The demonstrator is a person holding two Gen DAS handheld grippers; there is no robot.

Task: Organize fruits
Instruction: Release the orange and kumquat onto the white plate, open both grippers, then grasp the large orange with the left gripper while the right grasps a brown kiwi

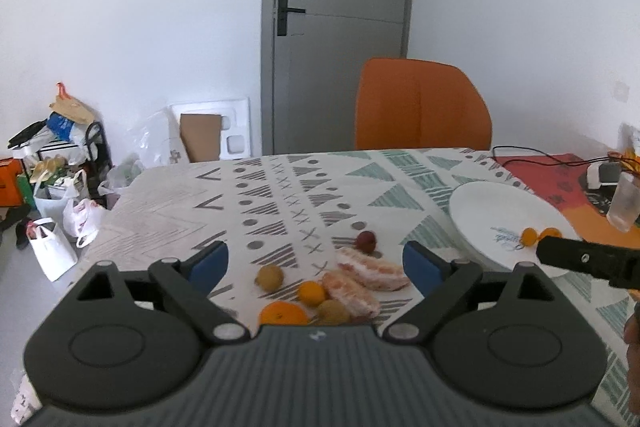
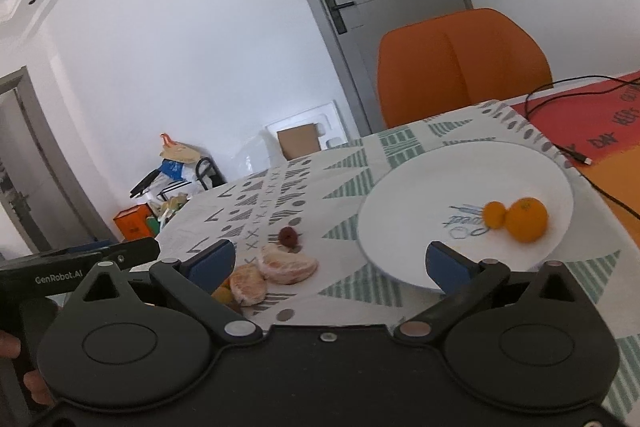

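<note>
Patterned tablecloth [image 1: 280,187] covers table, orange chair [image 1: 424,107] behind. White plate [image 2: 420,187] holds orange [image 2: 526,219] touching small kumquat [image 2: 494,215]. Peeled citrus pieces [image 1: 370,273], whole orange [image 1: 283,313], kumquat [image 1: 312,293], two brownish fruits, red fruit [image 1: 366,241] clustered on cloth. Left gripper [image 1: 316,263] jaws apart, empty. Right gripper [image 2: 330,261] jaws apart, empty.

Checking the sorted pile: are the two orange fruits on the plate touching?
Touching. The right wrist view shows the small orange fruit pressed against the larger orange fruit on the white plate, with no gap.
</note>
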